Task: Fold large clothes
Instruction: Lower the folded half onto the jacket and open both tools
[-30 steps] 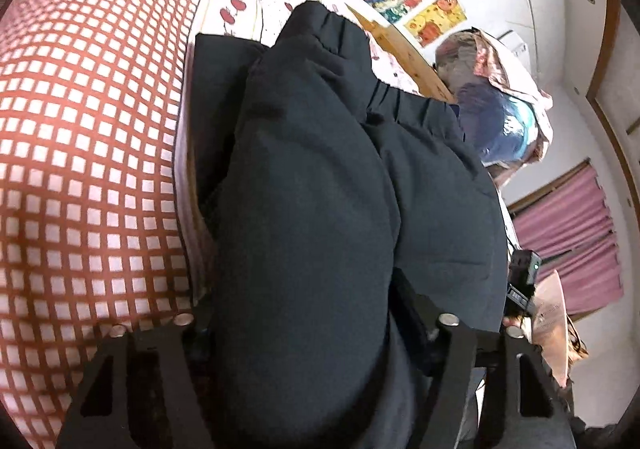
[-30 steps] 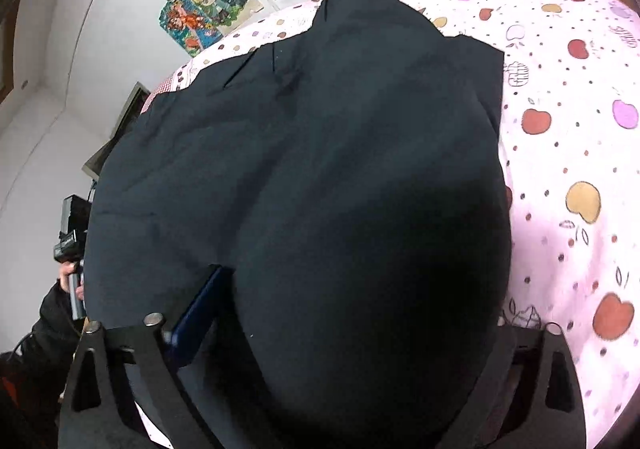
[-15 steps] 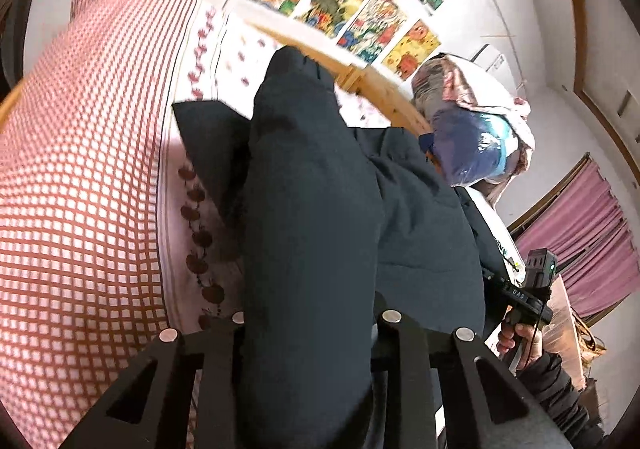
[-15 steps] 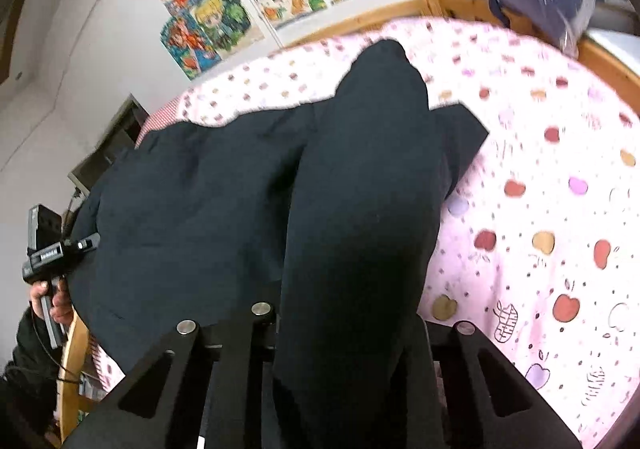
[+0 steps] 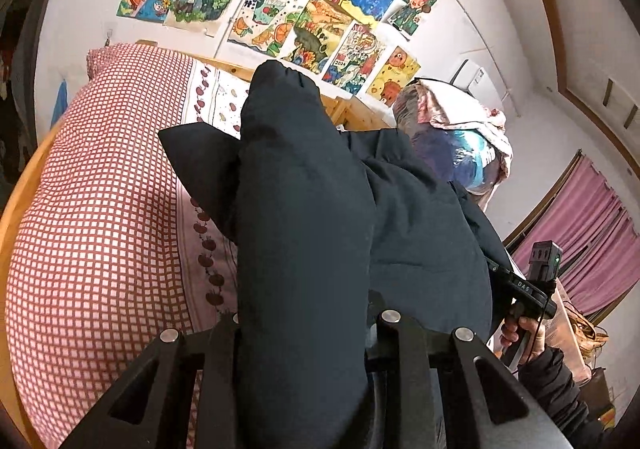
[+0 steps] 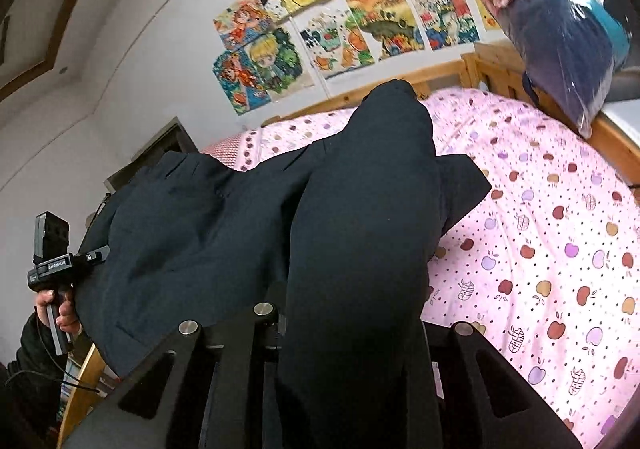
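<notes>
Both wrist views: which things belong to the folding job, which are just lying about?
In the job:
- dark garment, a fold clamped in each gripper
- left gripper
- right gripper
- bed sheet under it

Lying about:
- checked quilt
- drawings on the wall
- bagged bedding
- pink curtain

In both wrist views a thick fold of the dark garment (image 5: 304, 249) covers the gap between the fingers (image 5: 222, 369), so the fingertips and the pinched cloth edge cannot be seen. The garment's lower part drops past the bottom edge, and its far end hides part of the bed (image 6: 560, 249) beneath it
</notes>
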